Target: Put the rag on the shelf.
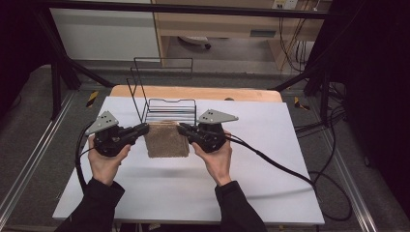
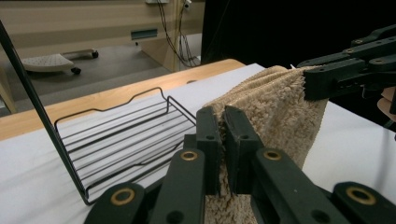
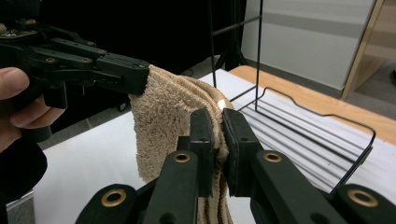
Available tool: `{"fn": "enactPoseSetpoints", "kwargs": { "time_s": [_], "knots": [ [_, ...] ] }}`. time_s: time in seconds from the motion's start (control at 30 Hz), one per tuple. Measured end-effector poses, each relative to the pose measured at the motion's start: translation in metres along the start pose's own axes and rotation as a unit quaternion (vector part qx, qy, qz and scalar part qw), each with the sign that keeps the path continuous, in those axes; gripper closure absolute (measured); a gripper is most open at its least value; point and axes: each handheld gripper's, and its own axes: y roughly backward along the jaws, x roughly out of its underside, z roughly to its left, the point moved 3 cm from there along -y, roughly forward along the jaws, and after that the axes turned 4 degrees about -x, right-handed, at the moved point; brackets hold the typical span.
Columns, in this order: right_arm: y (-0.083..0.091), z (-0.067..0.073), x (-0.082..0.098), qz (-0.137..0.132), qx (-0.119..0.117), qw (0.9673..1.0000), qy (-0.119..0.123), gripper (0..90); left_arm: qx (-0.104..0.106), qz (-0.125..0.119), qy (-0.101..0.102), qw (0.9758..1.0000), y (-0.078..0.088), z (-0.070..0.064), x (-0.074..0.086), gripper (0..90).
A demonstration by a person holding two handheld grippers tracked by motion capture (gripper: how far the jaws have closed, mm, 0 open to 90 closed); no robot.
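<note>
Holding the folded towel (image 1: 167, 139) by two corners, left tongs (image 1: 145, 128) and right tongs (image 1: 181, 128) both pinched tight. Could slip and unfold if one pinch loosens. Might snag the wire rack (image 1: 171, 112) if carried low.

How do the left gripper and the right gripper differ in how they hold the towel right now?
The left gripper pinches the towel's left top corner, the right gripper its right top corner. The left gripper points in from the left in the high view, the right gripper from the right, so they face each other. Shared: both jaws are shut on the folded tan towel, which hangs between them just in front of the wire rack.
</note>
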Motion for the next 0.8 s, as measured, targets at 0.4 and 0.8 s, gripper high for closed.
{"fn": "enactPoseSetpoints", "kwargs": {
  "time_s": [0.4, 0.8],
  "knots": [
    [0.005, -0.003, -0.03, -0.028, 0.015, 0.9994, 0.015, 83.3, -0.006, -0.033, 0.008, 0.9994, -0.004, 0.004, -0.026, 85.1],
    [0.013, -0.005, -0.059, -0.052, 0.028, 0.9977, 0.033, 83.3, -0.011, -0.068, 0.004, 0.9976, -0.001, 0.005, -0.056, 85.2]
  ]
}}
